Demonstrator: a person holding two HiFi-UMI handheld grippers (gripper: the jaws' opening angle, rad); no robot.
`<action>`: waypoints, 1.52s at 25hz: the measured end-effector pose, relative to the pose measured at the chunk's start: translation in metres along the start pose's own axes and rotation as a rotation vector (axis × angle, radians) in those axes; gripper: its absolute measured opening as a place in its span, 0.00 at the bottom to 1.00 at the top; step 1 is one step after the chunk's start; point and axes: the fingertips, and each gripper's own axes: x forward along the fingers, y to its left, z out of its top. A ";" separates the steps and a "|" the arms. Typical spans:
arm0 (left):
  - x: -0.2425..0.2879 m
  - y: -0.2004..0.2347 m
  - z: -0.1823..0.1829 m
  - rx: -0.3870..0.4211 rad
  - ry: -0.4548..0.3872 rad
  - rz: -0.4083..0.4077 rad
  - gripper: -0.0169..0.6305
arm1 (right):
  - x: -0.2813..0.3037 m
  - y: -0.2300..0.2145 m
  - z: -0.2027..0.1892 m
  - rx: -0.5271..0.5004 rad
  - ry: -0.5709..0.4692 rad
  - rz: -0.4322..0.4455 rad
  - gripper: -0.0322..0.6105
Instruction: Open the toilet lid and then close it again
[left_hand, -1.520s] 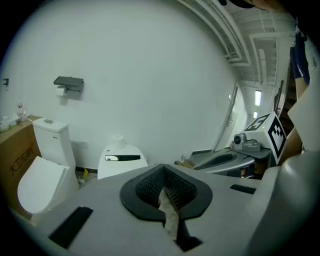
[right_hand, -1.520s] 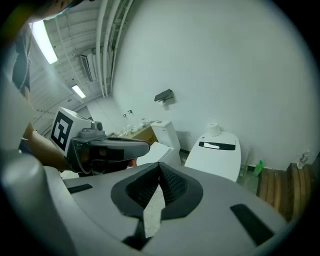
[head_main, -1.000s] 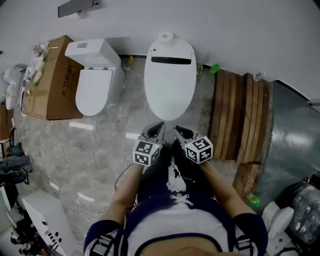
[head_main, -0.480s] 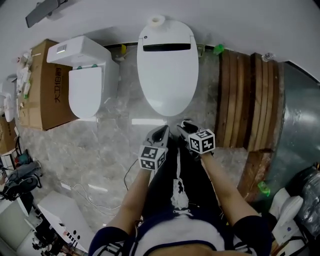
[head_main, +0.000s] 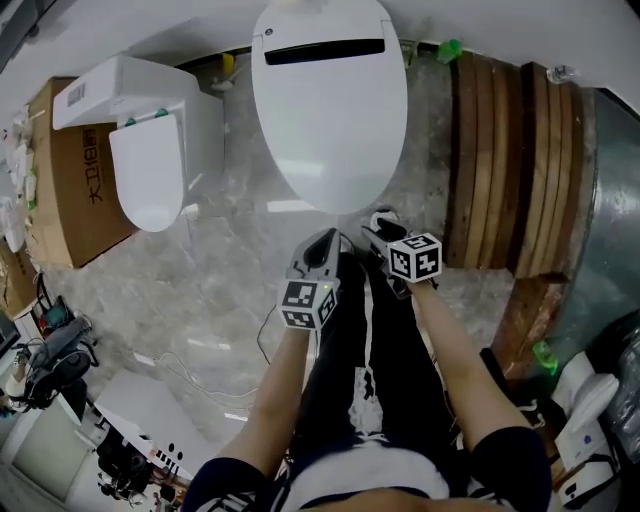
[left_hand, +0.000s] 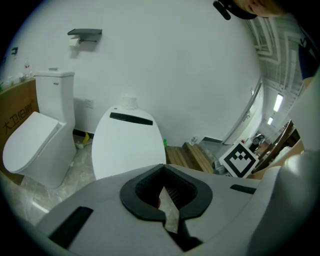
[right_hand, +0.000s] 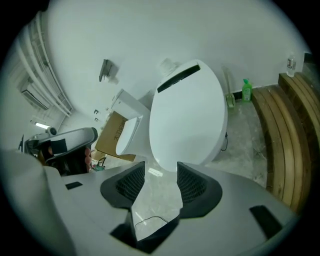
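Observation:
The large white toilet stands at the top middle of the head view, its lid (head_main: 328, 110) down flat. Both grippers hang just in front of its front edge and touch nothing. My left gripper (head_main: 320, 247) is shut and empty; in the left gripper view its pads (left_hand: 165, 172) meet below the lid (left_hand: 127, 145). My right gripper (head_main: 381, 224) is beside it on the right. Its jaws are opening, and in the right gripper view only floor and the lid (right_hand: 187, 120) show through the gap of the right gripper (right_hand: 161, 172).
A smaller white toilet (head_main: 150, 150) stands to the left, with a cardboard box (head_main: 70, 180) beyond it. Wooden planks (head_main: 510, 160) lie to the right of the big toilet, a green bottle (head_main: 448, 50) at their far end. A thin cable (head_main: 200, 370) runs over the marble floor.
Both grippers have sunk toward the front of the big toilet, which now fills more of the head view. The right gripper's jaws have parted and it has rolled.

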 end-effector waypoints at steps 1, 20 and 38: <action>0.005 0.003 -0.004 -0.005 0.005 0.000 0.04 | 0.008 -0.007 -0.002 0.008 0.005 -0.002 0.31; 0.061 0.012 -0.078 0.023 0.165 -0.034 0.04 | 0.099 -0.102 -0.036 0.638 -0.063 0.118 0.40; 0.067 0.001 -0.091 0.099 0.212 -0.060 0.04 | 0.078 -0.087 -0.028 0.732 -0.172 0.132 0.26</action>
